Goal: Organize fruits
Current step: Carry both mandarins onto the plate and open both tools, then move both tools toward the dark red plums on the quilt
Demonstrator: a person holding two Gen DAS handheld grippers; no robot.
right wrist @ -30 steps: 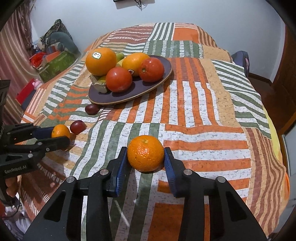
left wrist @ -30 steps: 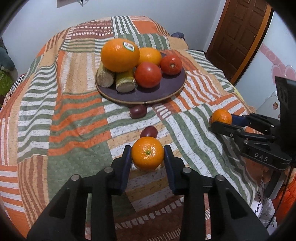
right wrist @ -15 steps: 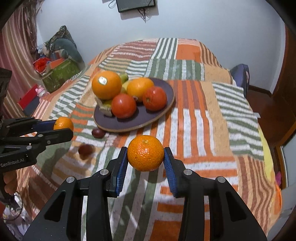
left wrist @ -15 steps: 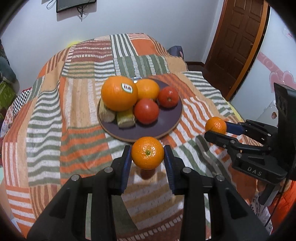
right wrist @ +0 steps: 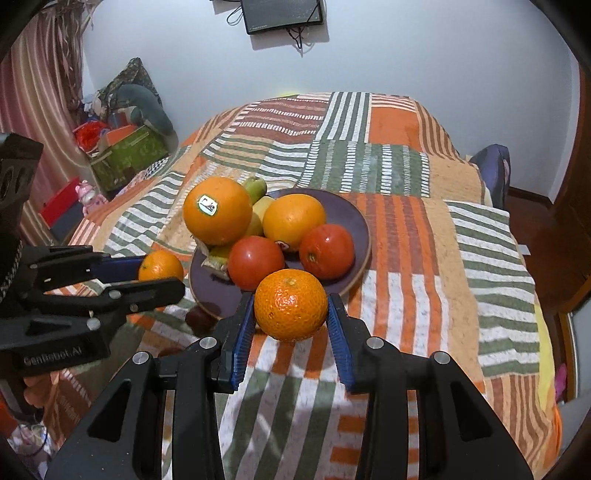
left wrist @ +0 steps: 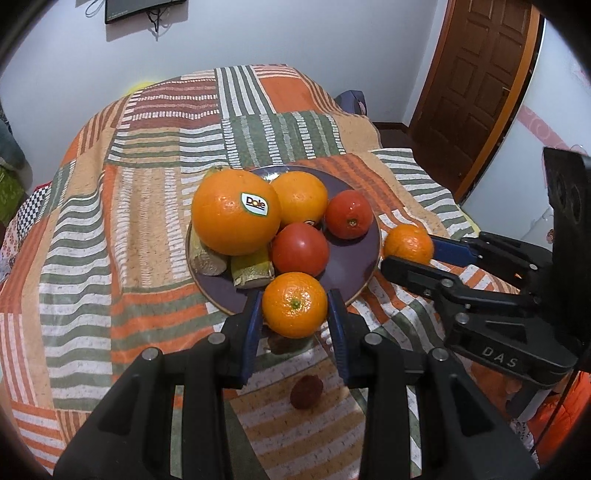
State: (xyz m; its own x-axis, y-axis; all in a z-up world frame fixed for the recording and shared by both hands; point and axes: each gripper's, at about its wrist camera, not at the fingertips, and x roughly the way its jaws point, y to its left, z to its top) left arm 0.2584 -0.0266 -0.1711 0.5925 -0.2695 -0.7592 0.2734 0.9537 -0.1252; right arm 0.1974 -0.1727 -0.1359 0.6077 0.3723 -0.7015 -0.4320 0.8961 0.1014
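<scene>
A dark purple plate (left wrist: 351, 264) (right wrist: 351, 218) on the patchwork bedspread holds a big stickered orange (left wrist: 234, 212) (right wrist: 218, 210), a second orange (left wrist: 301, 197), two red tomatoes (left wrist: 300, 249) (left wrist: 349, 214) and banana pieces (left wrist: 253, 271). My left gripper (left wrist: 294, 308) is shut on a mandarin (left wrist: 294, 304), held above the plate's near rim. My right gripper (right wrist: 291, 308) is shut on another mandarin (right wrist: 291, 304), held just before the plate's right front rim. Each gripper shows in the other's view, the right one (left wrist: 408, 249), the left one (right wrist: 160, 267).
Two small dark red fruits (left wrist: 306, 386) (right wrist: 199, 317) lie on the bedspread (left wrist: 147, 206) below the left gripper. A brown door (left wrist: 480, 85) stands at the right. Boxes and clutter (right wrist: 125, 151) sit on the floor at the left. A dark screen (right wrist: 282, 14) hangs on the wall.
Both grippers have risen and moved forward to the plate with their mandarins. The dark red fruits now lie beneath the left gripper.
</scene>
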